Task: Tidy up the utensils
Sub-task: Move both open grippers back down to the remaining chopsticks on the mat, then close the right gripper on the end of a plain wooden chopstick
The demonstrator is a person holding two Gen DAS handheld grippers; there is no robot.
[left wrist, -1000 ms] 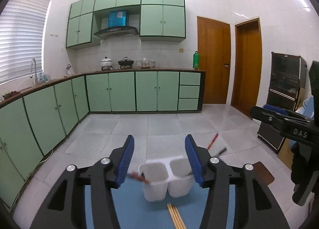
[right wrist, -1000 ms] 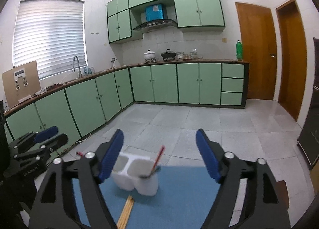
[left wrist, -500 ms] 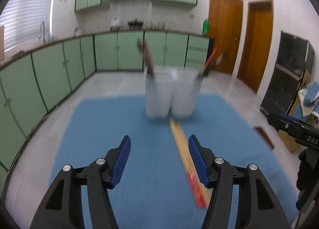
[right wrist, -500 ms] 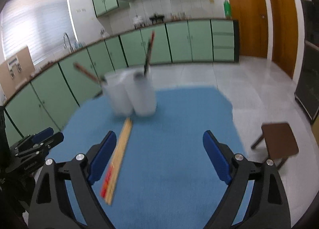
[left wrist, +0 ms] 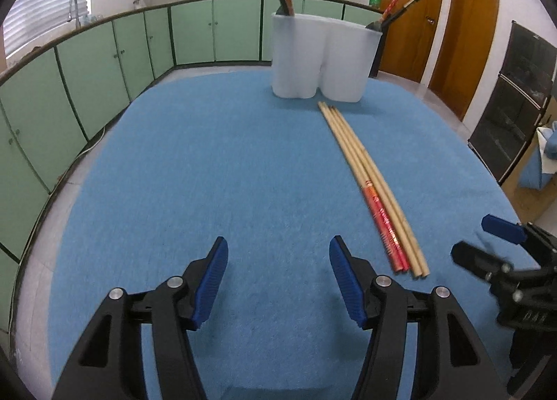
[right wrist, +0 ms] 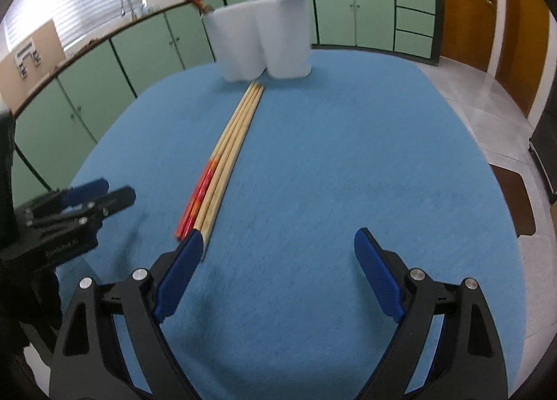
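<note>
Several wooden chopsticks (left wrist: 369, 174), some with red ends, lie side by side on the blue mat (left wrist: 209, 156). They point toward a white two-compartment holder (left wrist: 320, 59) at the far side. In it stand dark-and-red chopsticks on the left and a few utensils on the right. My left gripper (left wrist: 278, 240) is open over bare mat, left of the chopsticks' near ends. My right gripper (right wrist: 278, 233) is open wide and holds nothing. Its left fingertip (right wrist: 191, 247) covers the near end of the chopsticks (right wrist: 229, 146). Each gripper shows at the edge of the other's view.
The blue mat (right wrist: 348, 156) covers a rounded table with floor all around it. A brown stool (right wrist: 515, 198) stands off the right side. Green cabinets (left wrist: 87, 80) run along the left and the back. A black cabinet (left wrist: 515, 104) is at the right.
Both grippers came down and tipped toward the mat. The holder and chopsticks now fill the views from close by. The right jaws stand wider than a second ago, the left slightly wider.
</note>
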